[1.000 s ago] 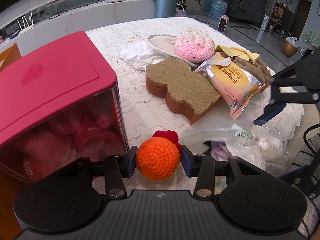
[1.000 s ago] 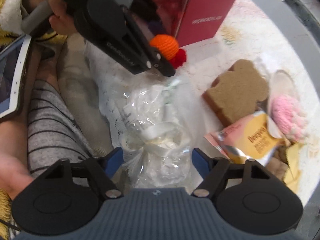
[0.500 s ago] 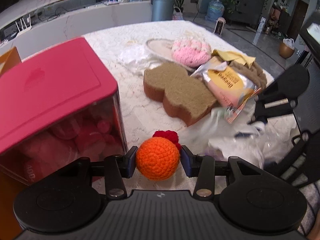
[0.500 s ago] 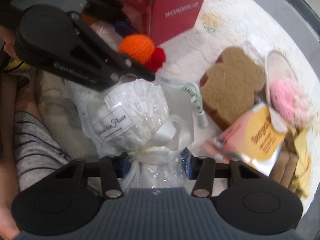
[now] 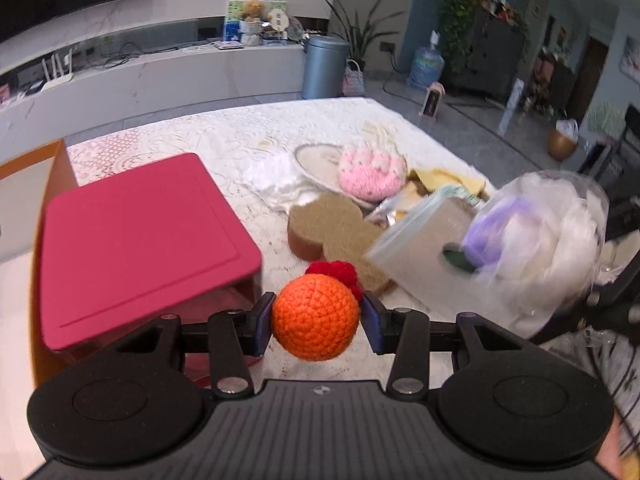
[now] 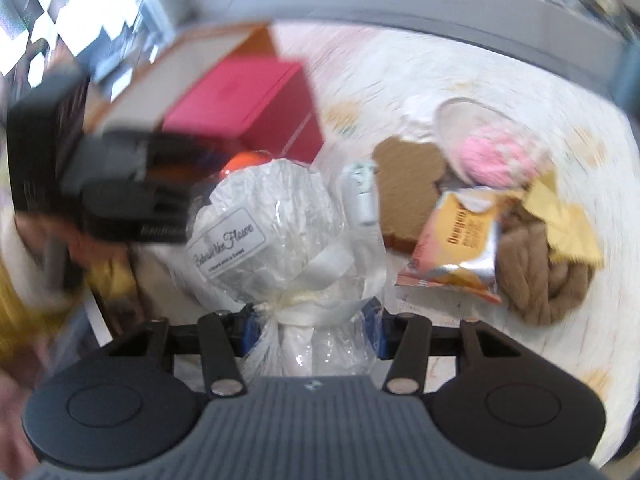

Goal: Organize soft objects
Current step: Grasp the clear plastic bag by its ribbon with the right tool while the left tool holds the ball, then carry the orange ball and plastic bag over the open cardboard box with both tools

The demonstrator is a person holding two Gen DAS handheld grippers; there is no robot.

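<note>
Round orange crocheted ball [image 5: 315, 317] with a red crocheted tuft [image 5: 335, 273] behind it, pinched at its sides between the blue pads of the left gripper [image 5: 317, 322], clear of the lace tablecloth [image 5: 248, 136] and just beside the near corner of the crimson lidded storage box [image 5: 132, 240]; probably carried this way to go into a container, though the lid is shut. Cellophane-wrapped white bouquet bundle with a cream ribbon and a script label [image 6: 280, 236], squeezed at its tied neck by the right gripper [image 6: 312, 326], jaws closed in on the wrapping over the last second, now steady. Held at the neck likely because the crinkly head would slip or crush. In the left wrist view the same bundle [image 5: 536, 248] up in the air, to the right of the box, blurred. Farther from the box, on the cloth: brown bear-shaped sponge [image 5: 332, 232], pink crocheted piece [image 5: 370, 174] on a pale oval sole-like pad [image 5: 316, 160], yellow foil snack packet [image 6: 460, 244], tan knitted bundle [image 6: 536, 272], yellow cloth [image 6: 560, 220], white satin fabric [image 5: 276, 182]. Orange box edge [image 5: 44, 160] at the crimson box's far side. Right wrist view heavily smeared.
</note>
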